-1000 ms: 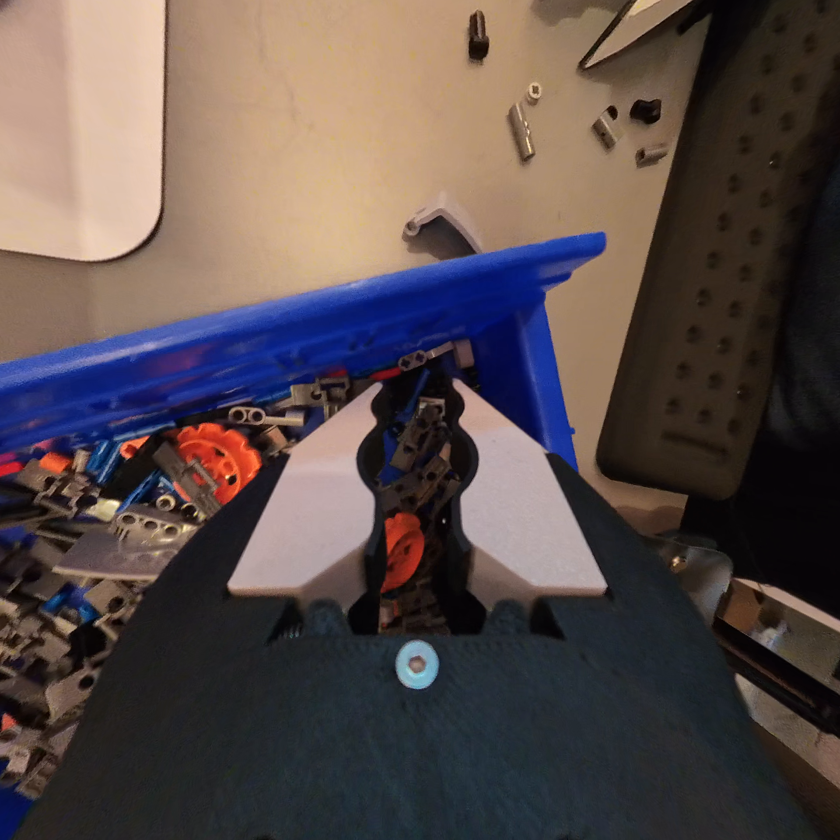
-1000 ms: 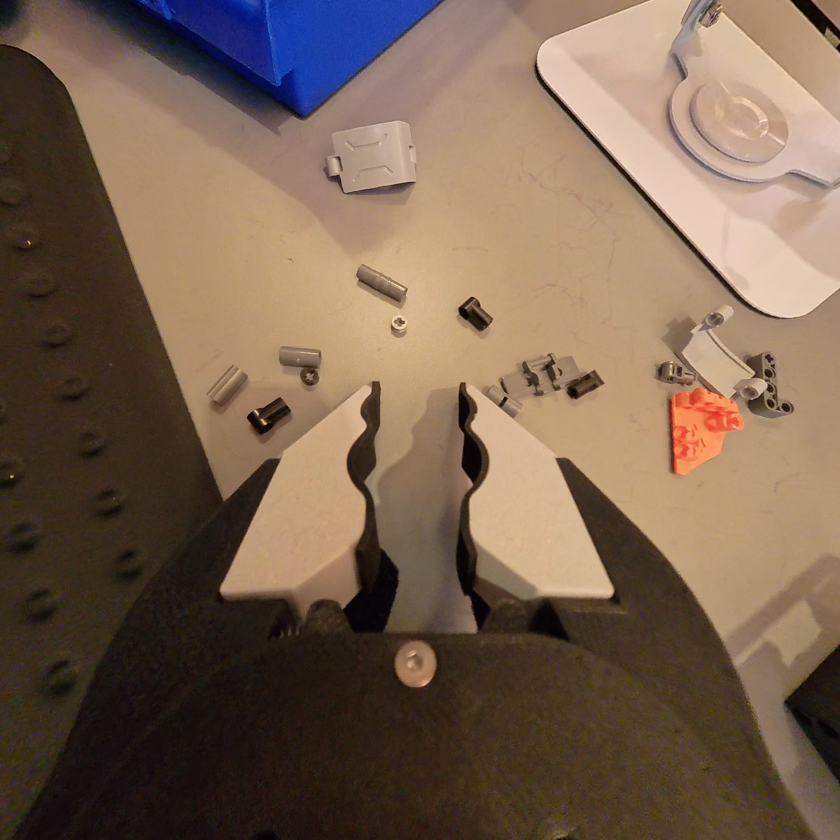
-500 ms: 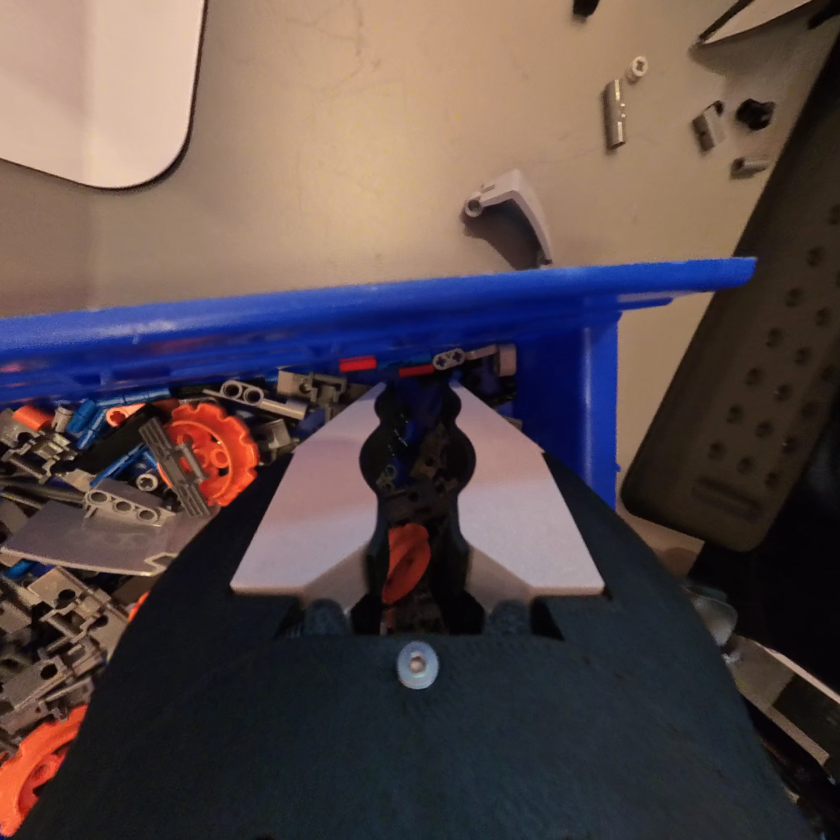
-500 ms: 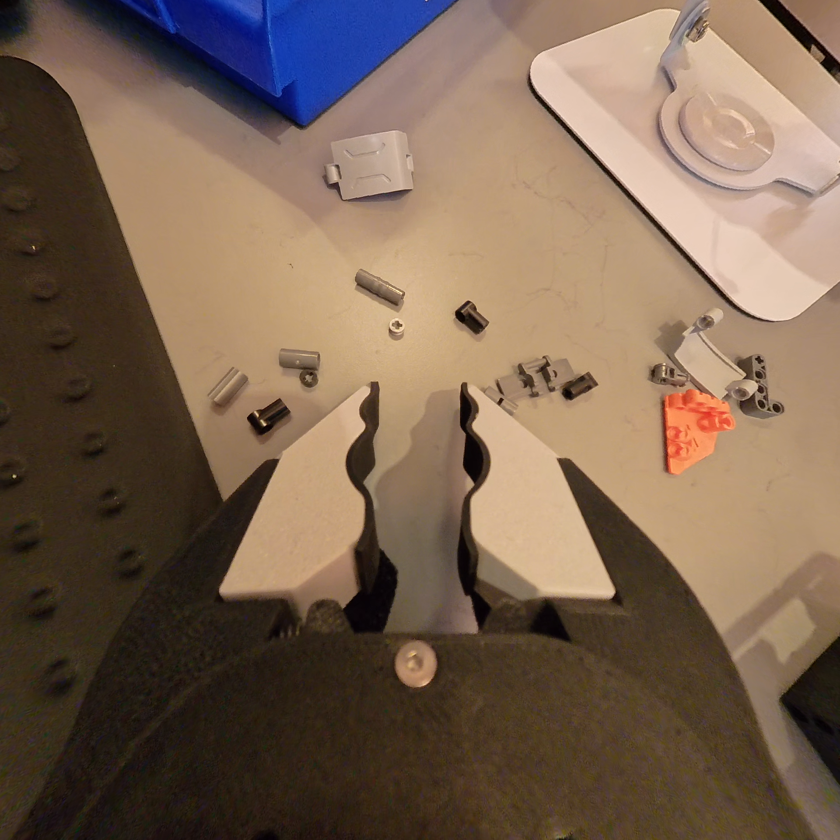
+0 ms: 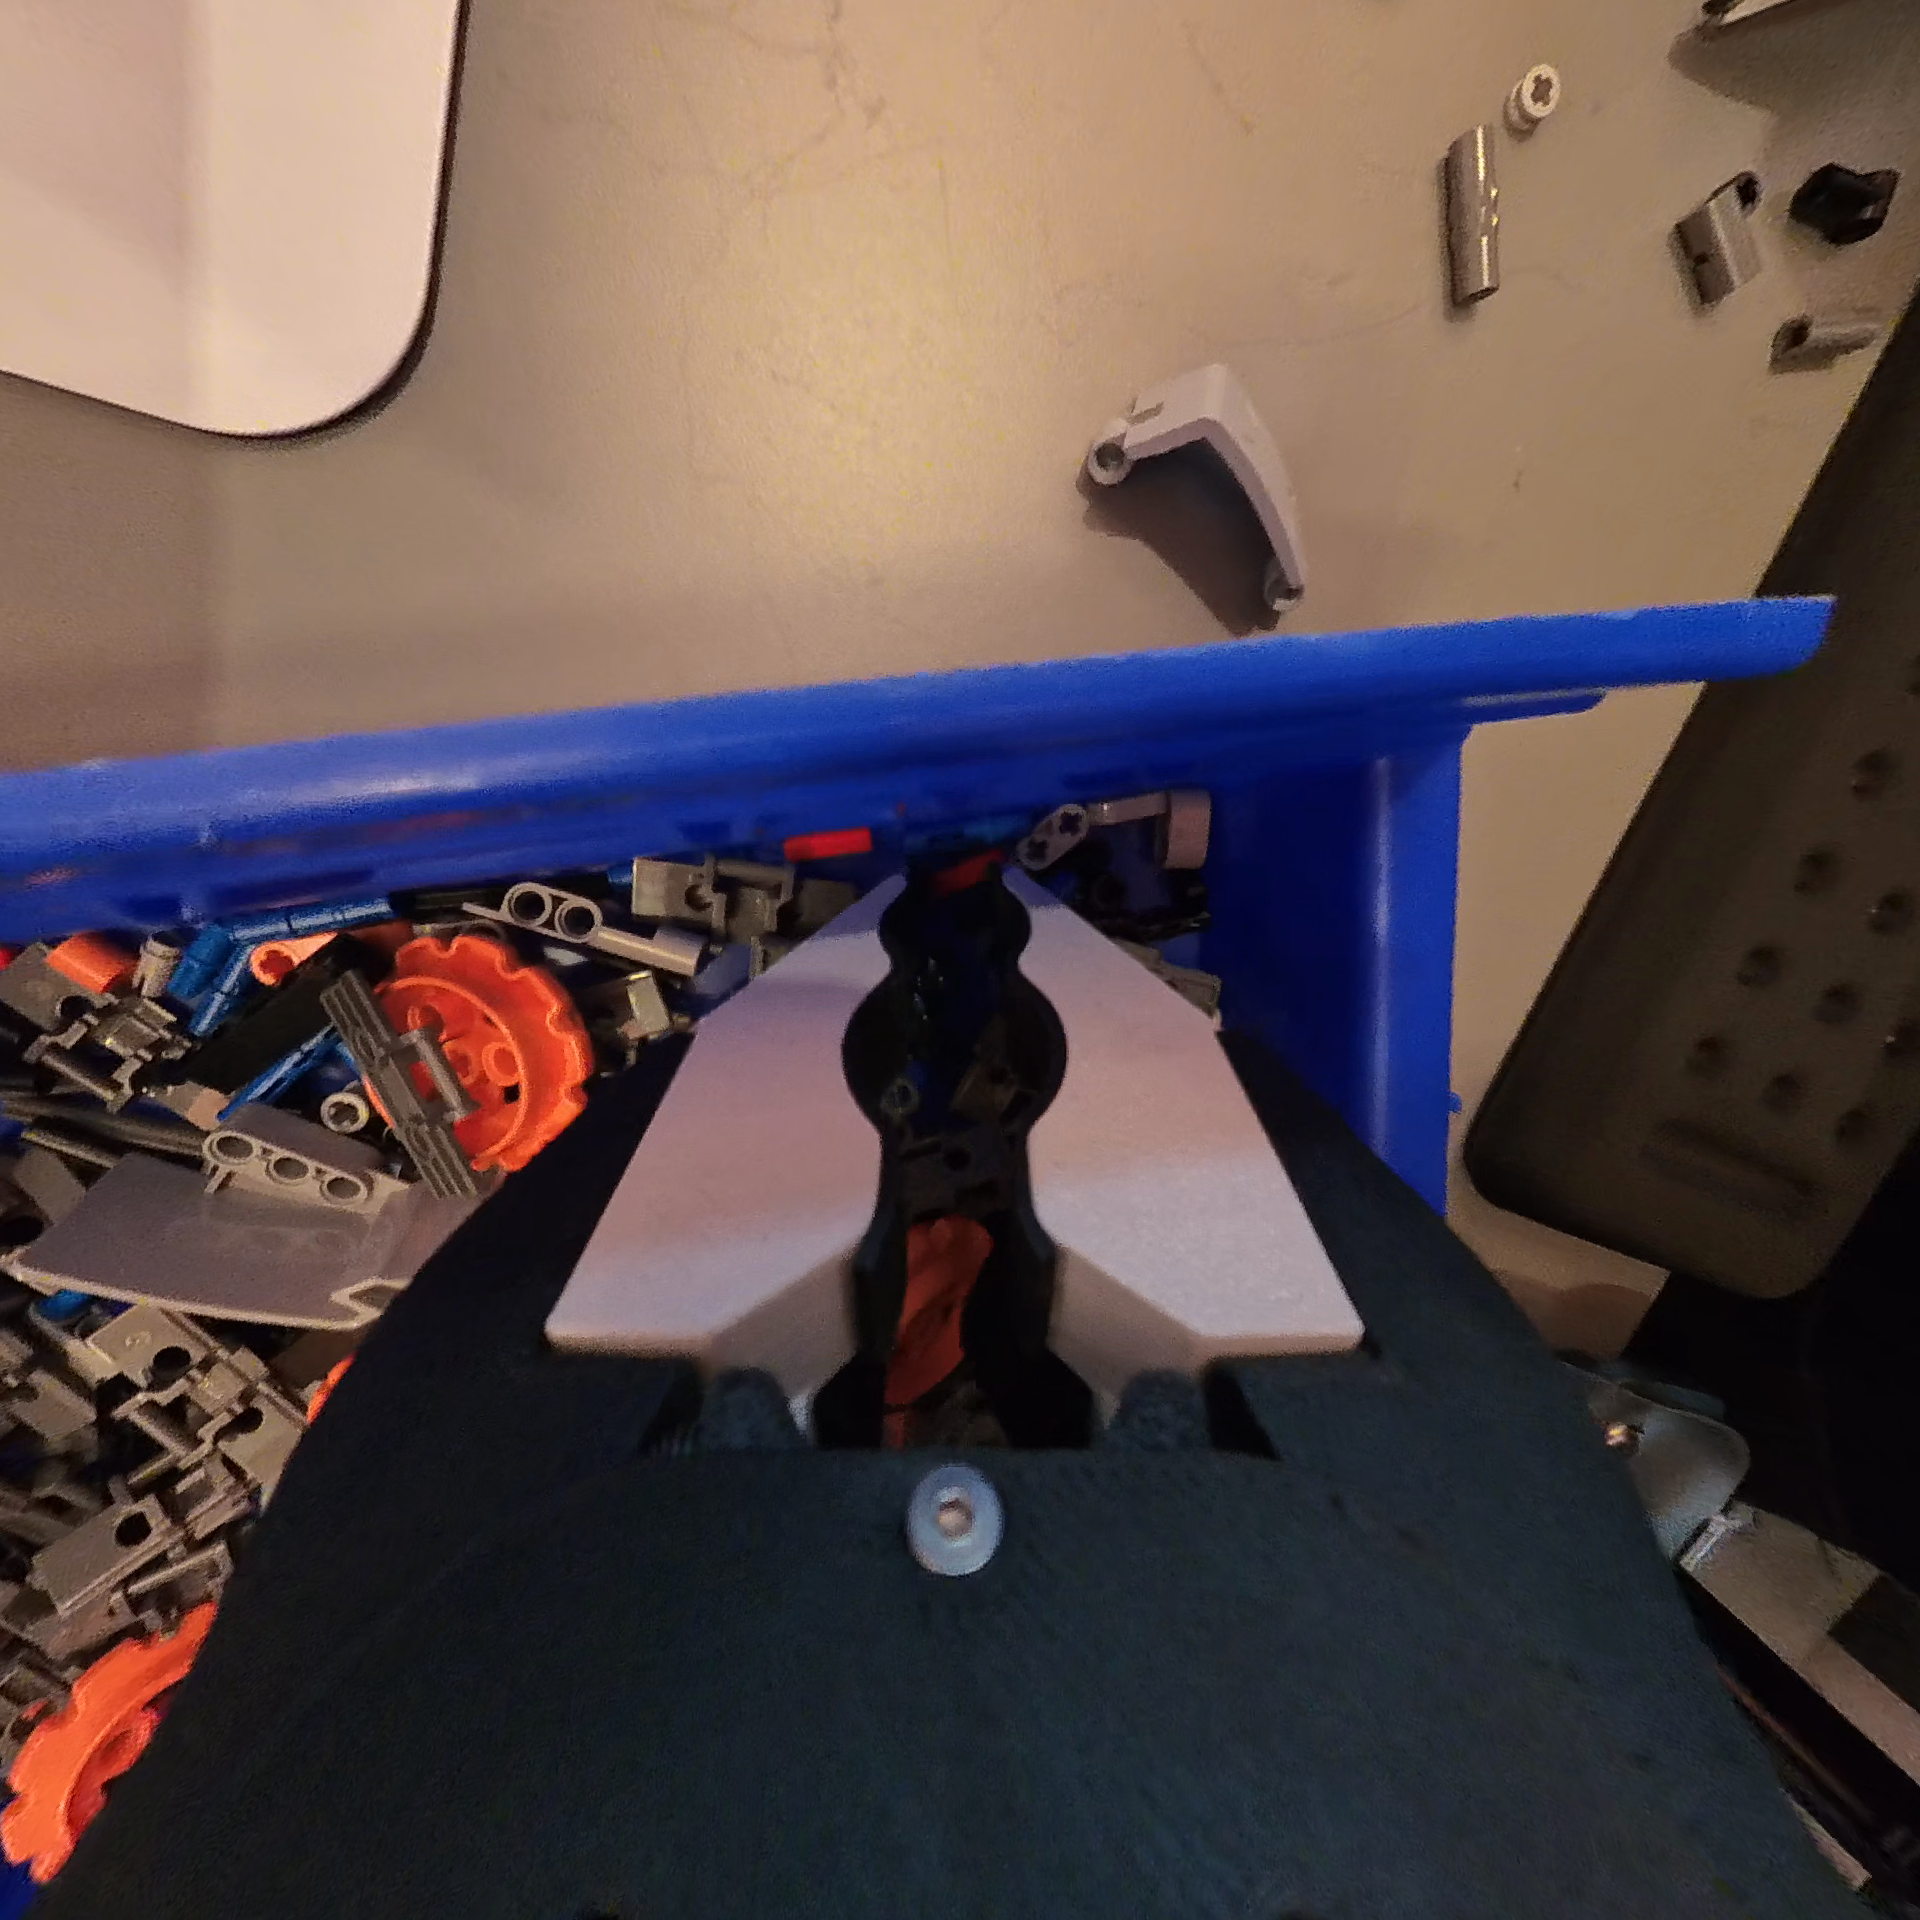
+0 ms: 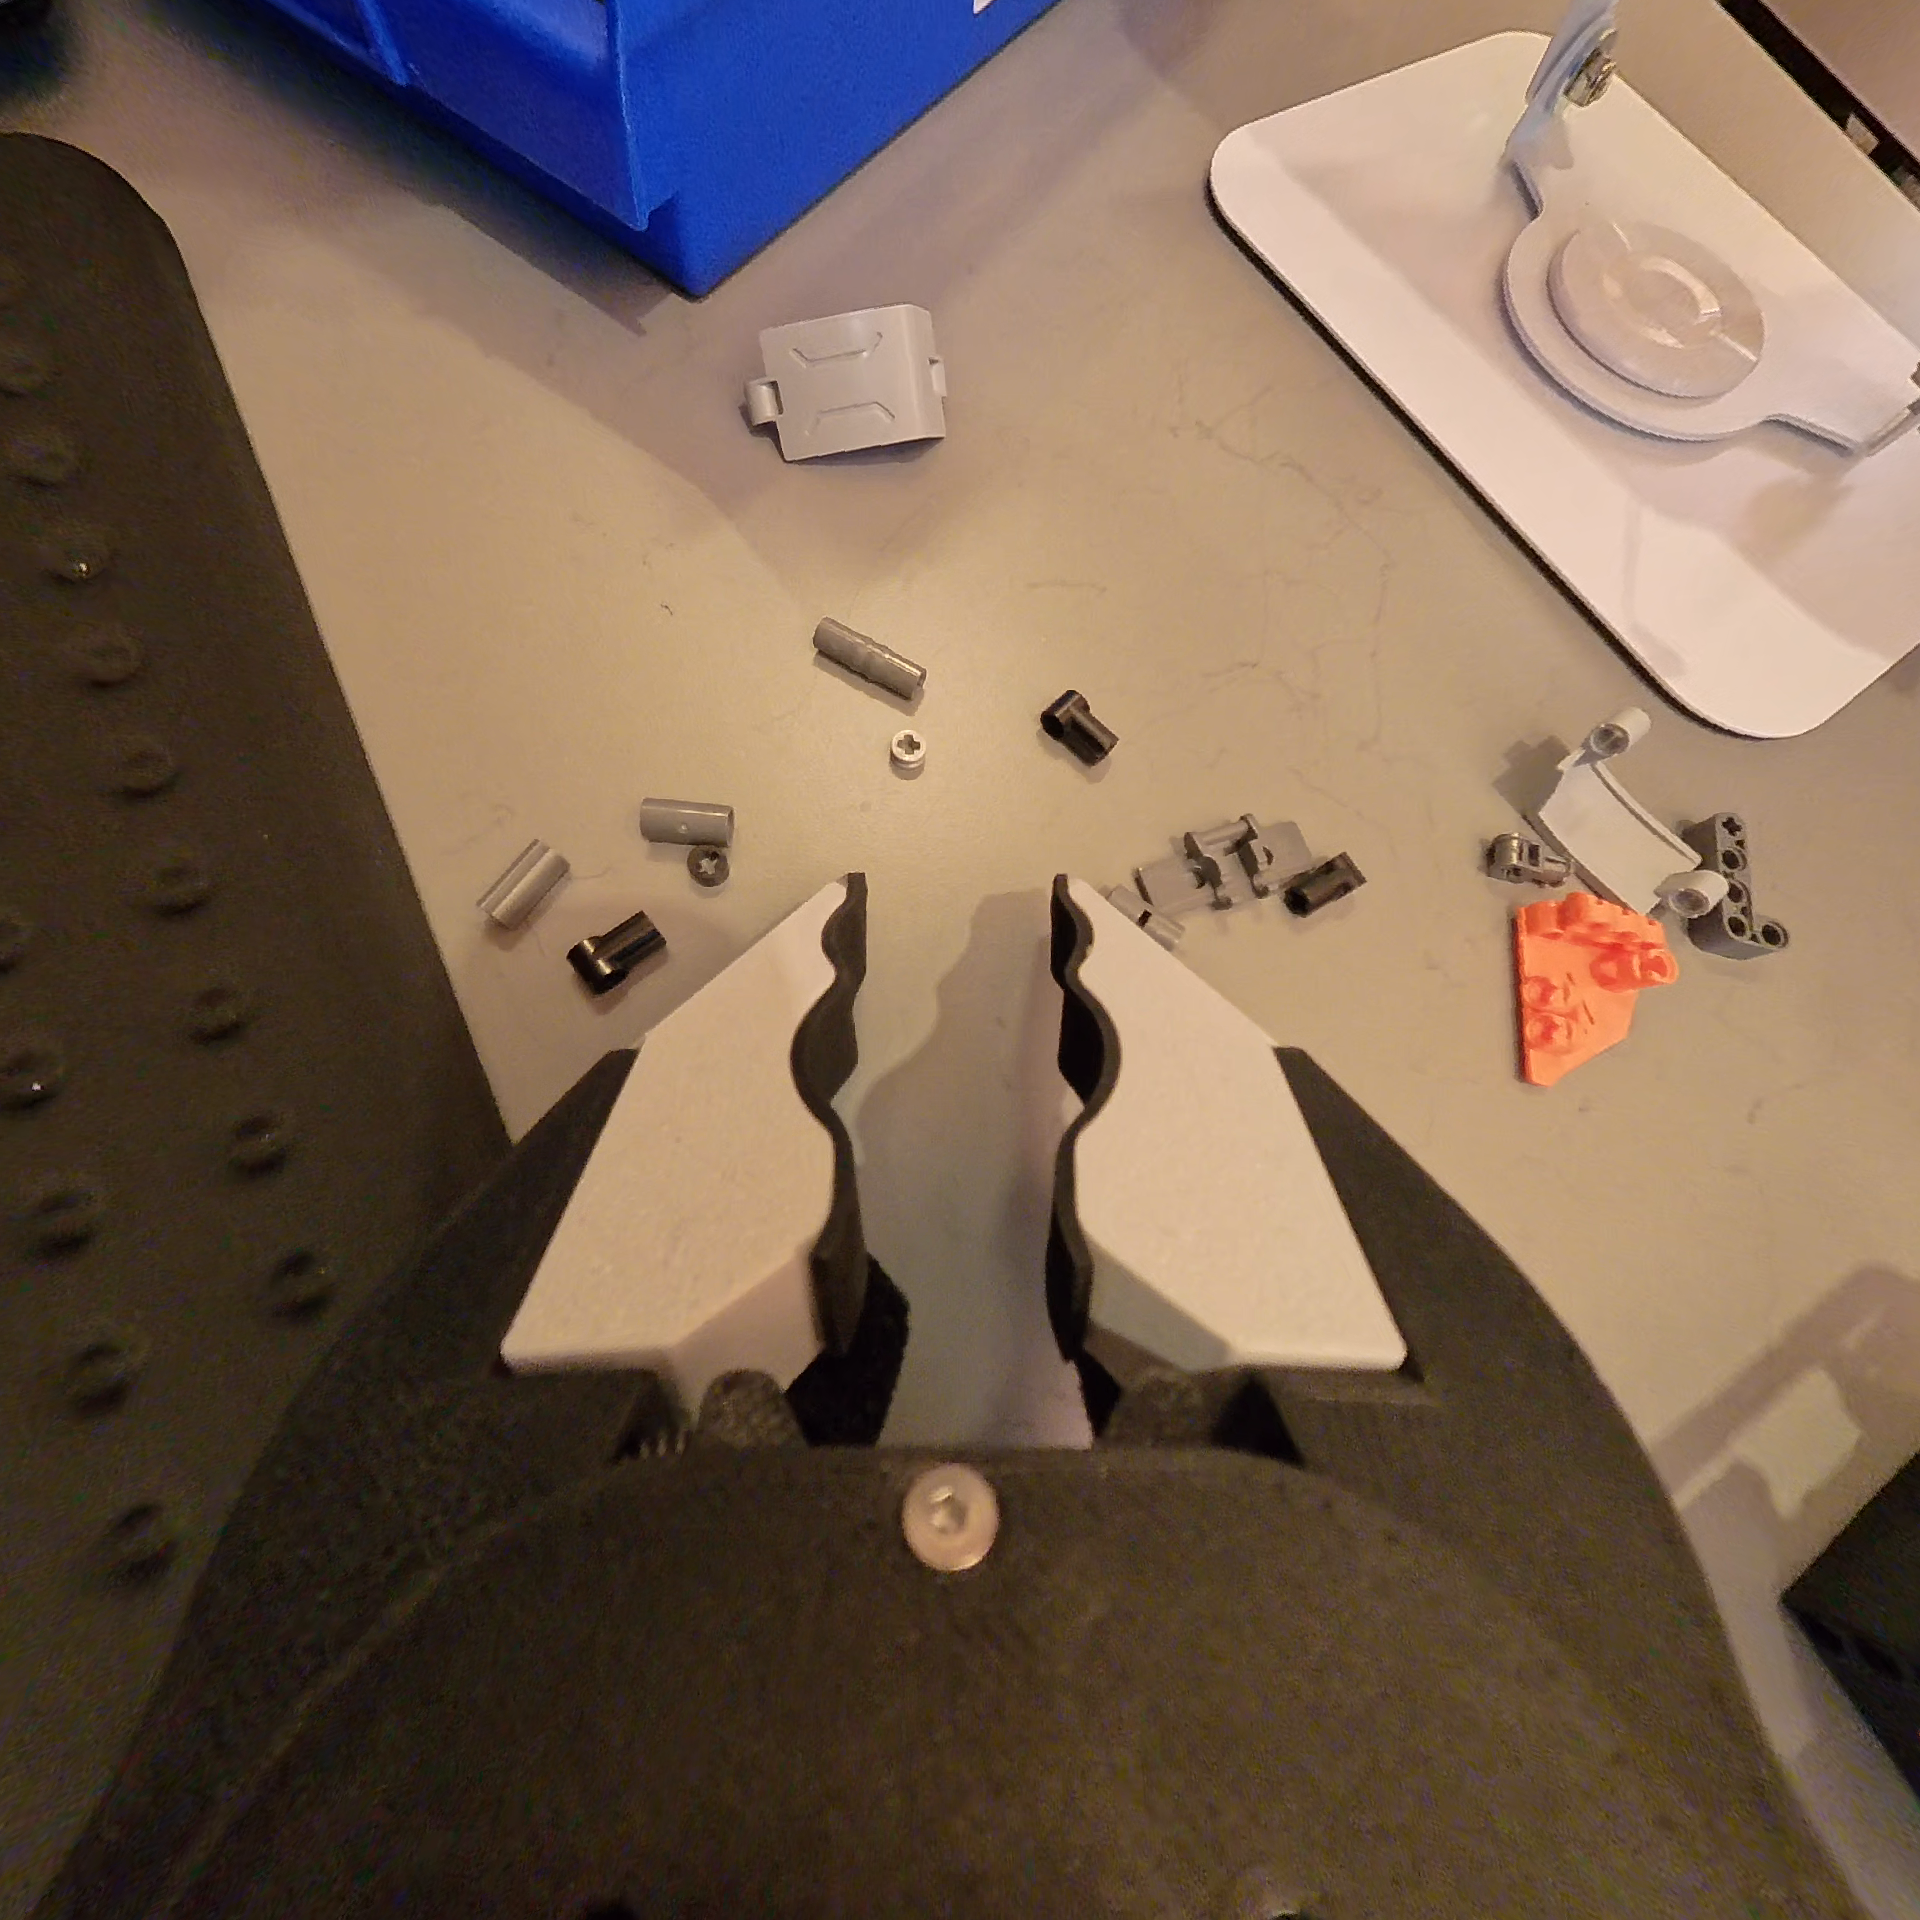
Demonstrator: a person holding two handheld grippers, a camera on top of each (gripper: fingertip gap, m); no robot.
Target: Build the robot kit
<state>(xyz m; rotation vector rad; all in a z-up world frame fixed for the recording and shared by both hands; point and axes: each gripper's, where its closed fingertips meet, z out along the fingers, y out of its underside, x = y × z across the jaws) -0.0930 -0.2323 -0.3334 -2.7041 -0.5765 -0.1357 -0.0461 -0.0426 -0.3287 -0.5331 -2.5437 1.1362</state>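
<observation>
Two tools: left tool (image 5: 954,883) inside blue bin (image 5: 831,727), right tool (image 6: 956,894) agape.

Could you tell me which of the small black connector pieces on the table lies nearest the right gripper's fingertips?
The black connector just left of the right gripper; the other two black ones lie farther off, to its right and ahead.

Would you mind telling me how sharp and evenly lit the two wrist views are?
Left wrist view: dim and warm, the blue bin rim bowed by the wide lens, the pieces between the left gripper fingers dark and soft. Right wrist view: sharper, the right gripper casting a shadow on the grey table.
</observation>
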